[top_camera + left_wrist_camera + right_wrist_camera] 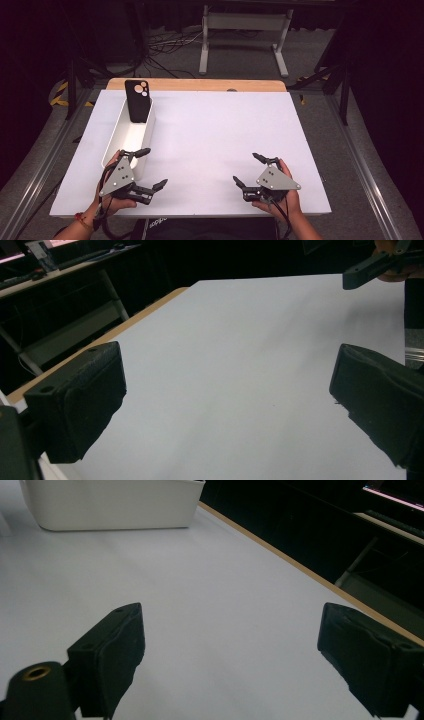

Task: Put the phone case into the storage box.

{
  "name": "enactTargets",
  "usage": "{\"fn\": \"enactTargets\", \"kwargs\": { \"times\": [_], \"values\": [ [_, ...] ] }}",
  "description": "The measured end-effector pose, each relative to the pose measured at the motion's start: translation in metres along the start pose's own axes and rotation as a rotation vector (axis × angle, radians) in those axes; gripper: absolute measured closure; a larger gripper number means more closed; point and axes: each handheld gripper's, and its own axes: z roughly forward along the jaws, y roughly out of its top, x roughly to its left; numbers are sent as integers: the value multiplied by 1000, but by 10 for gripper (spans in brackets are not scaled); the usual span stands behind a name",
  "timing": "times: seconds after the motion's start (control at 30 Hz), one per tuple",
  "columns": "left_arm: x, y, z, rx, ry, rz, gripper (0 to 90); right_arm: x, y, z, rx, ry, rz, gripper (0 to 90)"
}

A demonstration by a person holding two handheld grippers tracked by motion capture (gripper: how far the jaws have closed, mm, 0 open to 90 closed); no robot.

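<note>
A black phone case (138,100) with round camera holes stands upright, leaning against the far end of a long white bin (116,136) at the table's left. My left gripper (152,167) rests beside the bin's near end, jaws wide open with nothing between them; the left gripper view looks across bare white table (240,365) between its open jaws. My right gripper (246,169) sits at the front right, also open and empty. The white bin (112,505) lies far off in the right gripper view.
The white sheet (215,140) covers the table, with a wooden edge (200,84) at the far side. A white frame stand (245,30) and cables lie on the floor beyond. Metal rails run along both sides of the table.
</note>
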Motion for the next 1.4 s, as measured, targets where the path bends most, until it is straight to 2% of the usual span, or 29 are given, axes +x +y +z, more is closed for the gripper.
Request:
{"fn": "enactTargets", "kwargs": {
  "times": [0.2, 0.33, 0.37, 0.4, 0.53, 0.83, 1.13, 1.2, 1.4],
  "values": [
    [-6, -12, 6, 27, -9, -6, 27, -1, -1, -1, -3, -1, -12, 120],
    [-8, -15, 9, 33, -22, -16, 29, -1, -1, -2, -8, 4, -4, 118],
    [-8, -15, 9, 37, -18, -9, 28, -1, -1, -2, -11, 5, -6, 117],
    [-7, -15, 9, 31, -20, -25, 27, -1, -2, -2, -11, 6, -9, 117],
    [-6, -17, 8, 32, -19, -36, 27, 0, -1, -2, -14, 10, -9, 116],
    [-6, -17, 8, 36, -21, -25, 30, 1, -2, -2, -10, 14, -12, 116],
    [-5, -19, 6, 30, -29, -40, 31, 5, -1, 0, -1, 12, -27, 116],
    [-6, -19, 7, 37, -27, -28, 31, 5, 0, 1, 0, 13, -30, 117],
    [-6, -19, 8, 38, -31, -32, 32, 6, -1, 2, 6, 22, -29, 116]
  ]
}}
